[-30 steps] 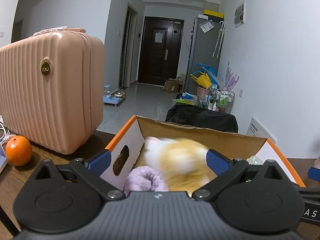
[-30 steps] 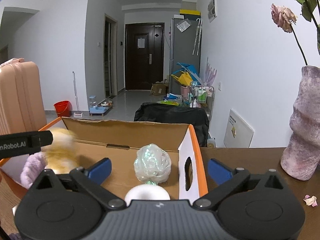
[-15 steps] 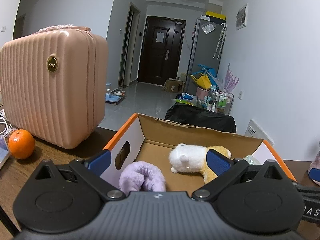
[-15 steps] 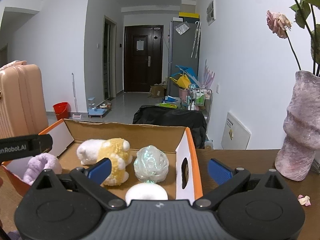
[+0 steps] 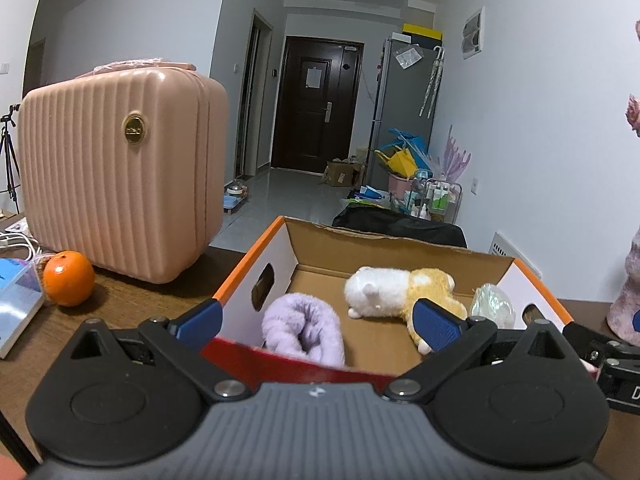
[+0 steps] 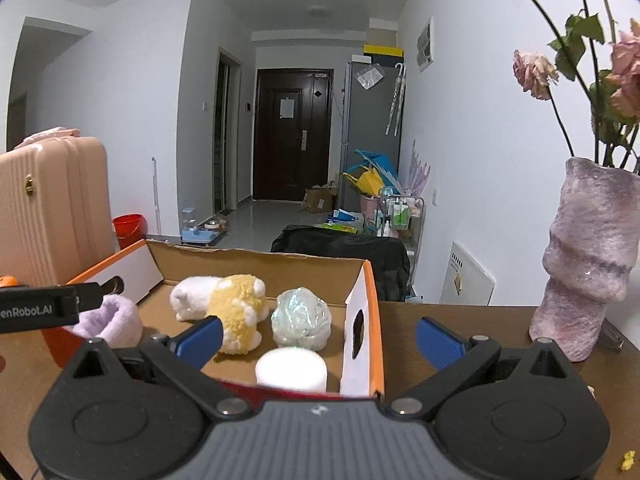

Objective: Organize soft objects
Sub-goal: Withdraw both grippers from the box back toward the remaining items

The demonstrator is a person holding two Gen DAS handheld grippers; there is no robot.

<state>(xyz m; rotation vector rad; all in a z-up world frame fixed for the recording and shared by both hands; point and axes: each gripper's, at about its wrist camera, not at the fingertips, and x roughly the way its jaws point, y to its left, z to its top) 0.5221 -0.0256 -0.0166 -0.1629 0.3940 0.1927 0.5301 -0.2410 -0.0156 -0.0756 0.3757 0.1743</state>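
An open cardboard box with orange rims stands on the brown table. In it lie a white and yellow plush toy, a rolled purple fleece piece, a shiny pale green ball and a white foam cylinder. My left gripper is open and empty, held above the box's near edge. My right gripper is open and empty over the box's right wall.
A pink ribbed suitcase stands left of the box, with an orange and a book beside it. A purple vase with dried roses stands on the table at the right. A hallway with clutter lies beyond.
The plush toy dropped from my left gripper and came to rest in the box. Both grippers have drawn back and up from the box.
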